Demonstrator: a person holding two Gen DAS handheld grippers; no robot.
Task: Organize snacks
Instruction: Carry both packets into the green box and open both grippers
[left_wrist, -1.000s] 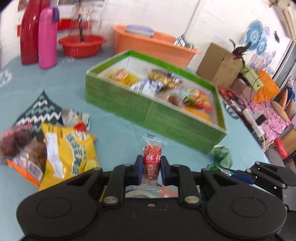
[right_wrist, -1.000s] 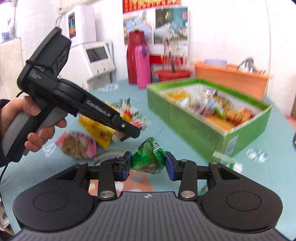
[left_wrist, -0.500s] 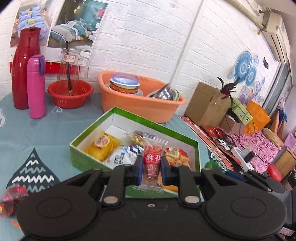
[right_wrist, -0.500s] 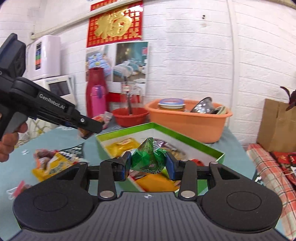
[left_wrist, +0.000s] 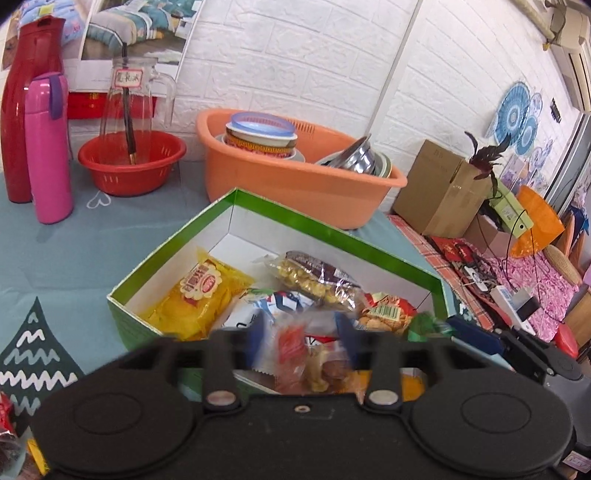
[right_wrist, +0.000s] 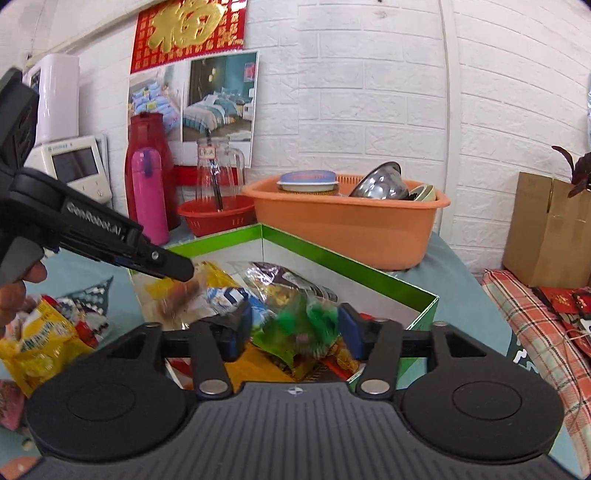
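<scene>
Over the green box (left_wrist: 173, 258), the red snack packet (left_wrist: 291, 350) and the green candy (right_wrist: 306, 325), clamped a moment ago, now blur loose, the packet's long axis roughly upright, between the opening, released jaws of left gripper (left_wrist: 301, 332) and right gripper (right_wrist: 293, 325).

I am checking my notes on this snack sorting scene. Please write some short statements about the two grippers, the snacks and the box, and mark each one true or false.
1. The green box already holds several snack packets. True.
2. The left gripper is clamped tight on the red snack packet. False: its jaws are opening and the packet is blurred, loose between them, above the box.
3. The right gripper is over the box with the green candy between its opening jaws. True.
4. The orange basin is empty. False: it holds bowls.
5. The pink bottle lies inside the box. False: it stands upright on the table beside the red thermos.
</scene>
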